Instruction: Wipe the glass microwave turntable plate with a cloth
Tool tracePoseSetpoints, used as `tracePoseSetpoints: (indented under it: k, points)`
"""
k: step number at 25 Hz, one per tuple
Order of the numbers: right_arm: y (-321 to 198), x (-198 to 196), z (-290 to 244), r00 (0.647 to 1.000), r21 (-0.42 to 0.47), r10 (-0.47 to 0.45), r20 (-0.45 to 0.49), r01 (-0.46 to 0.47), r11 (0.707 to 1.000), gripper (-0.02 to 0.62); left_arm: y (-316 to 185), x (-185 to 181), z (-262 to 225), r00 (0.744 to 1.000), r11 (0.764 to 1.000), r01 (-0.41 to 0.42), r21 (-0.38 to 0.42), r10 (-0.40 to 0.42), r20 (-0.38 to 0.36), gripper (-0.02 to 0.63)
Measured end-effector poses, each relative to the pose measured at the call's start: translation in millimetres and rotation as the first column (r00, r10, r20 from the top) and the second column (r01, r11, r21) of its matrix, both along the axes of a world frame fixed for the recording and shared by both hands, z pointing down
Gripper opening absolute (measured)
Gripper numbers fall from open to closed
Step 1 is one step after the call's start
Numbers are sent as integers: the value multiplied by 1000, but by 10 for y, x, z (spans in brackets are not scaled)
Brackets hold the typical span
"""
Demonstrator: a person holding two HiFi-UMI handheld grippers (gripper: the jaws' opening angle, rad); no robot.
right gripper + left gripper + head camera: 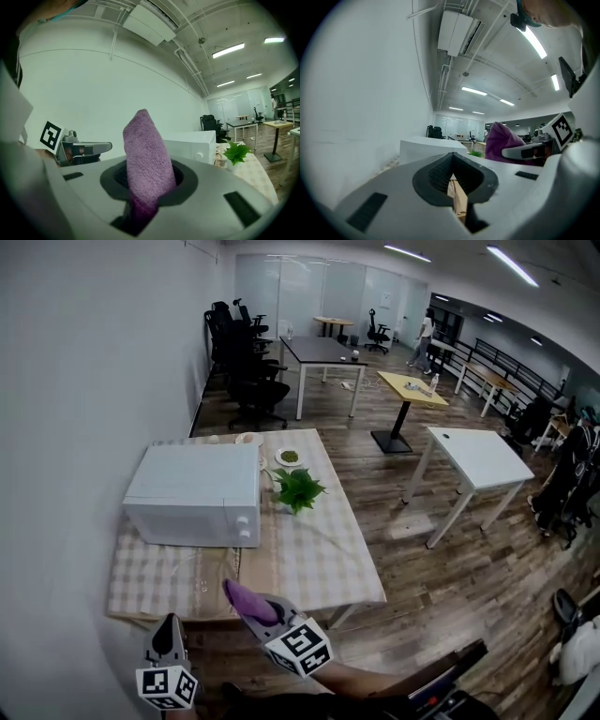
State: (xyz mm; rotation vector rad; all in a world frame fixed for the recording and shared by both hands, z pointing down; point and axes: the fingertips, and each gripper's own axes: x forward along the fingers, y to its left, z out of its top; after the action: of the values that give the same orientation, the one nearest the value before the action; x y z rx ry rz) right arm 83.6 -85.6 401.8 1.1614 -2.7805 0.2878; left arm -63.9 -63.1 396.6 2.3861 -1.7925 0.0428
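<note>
Head view shows the checked surface [319, 568] ahead of both tools, with the shut white microwave [192, 493] beyond. Faint glints just ahead may be the glass plate [202, 582]. The right tool [255, 607] is clamped on the purple cloth [244, 596]; the left tool [170, 632] has its jaws together and holds nothing. I'd lower the cloth flat and wipe inward from the near edge; open room lies to the right.
</note>
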Motion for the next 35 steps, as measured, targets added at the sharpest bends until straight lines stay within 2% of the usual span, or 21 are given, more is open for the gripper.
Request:
tracePoseSetpoints:
  k: [11, 21, 29, 35]
  points:
    - [-490, -642, 0, 996, -9, 87, -4, -87, 996, 92, -520, -616, 25, 996, 996, -90, -2, 90, 7, 3]
    - [-664, -1193, 106, 986, -11, 165, -33, -166, 986, 92, -756, -1118, 178, 982, 982, -188, -5, 188, 3, 3]
    - [-936, -1291, 273, 970, -28, 230, -78, -233, 972, 94, -989, -1392, 473, 979, 978, -203, -43, 203, -7, 3]
    - [-1263, -1282, 644, 961, -76, 242, -134, -254, 964, 100, -1206, -1475, 780, 979, 974, -198, -107, 202, 22, 3]
